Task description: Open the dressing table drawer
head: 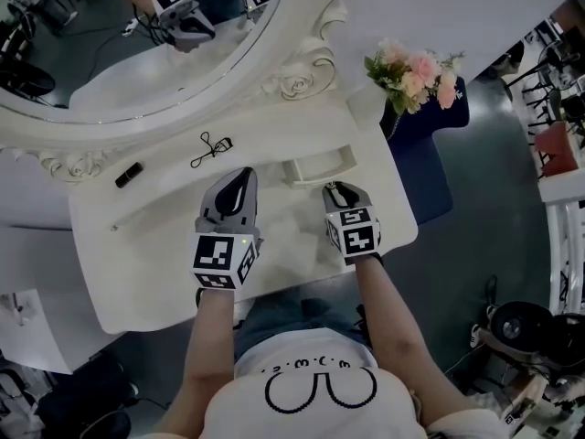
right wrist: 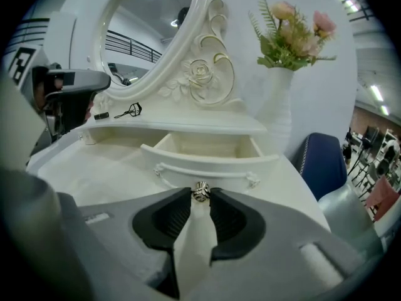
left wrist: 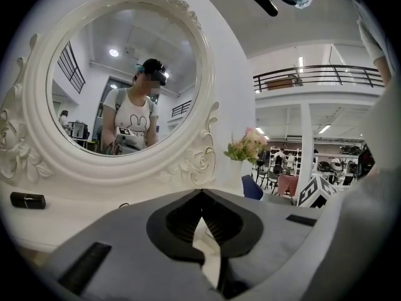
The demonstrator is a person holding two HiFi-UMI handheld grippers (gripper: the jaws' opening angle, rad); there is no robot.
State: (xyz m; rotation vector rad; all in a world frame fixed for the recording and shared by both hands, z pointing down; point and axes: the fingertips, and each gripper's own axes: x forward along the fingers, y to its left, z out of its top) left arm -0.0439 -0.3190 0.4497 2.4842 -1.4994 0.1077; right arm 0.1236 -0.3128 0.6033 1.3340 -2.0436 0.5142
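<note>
**Head view:** On the white dressing table, the drawer stands pulled out at twelve o'clock of the right gripper. An eyelash curler lies at eleven o'clock of the left gripper.

**Left gripper view:** Its jaws are together and empty, with the oval mirror ahead.

**Right gripper view:** Its jaws are clamped on the drawer's metal knob. A flower vase stands at one o'clock.

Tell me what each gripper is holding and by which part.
The right gripper holds the partly open drawer by its small metal knob, pinched between the jaw tips. The left gripper holds nothing.
</note>
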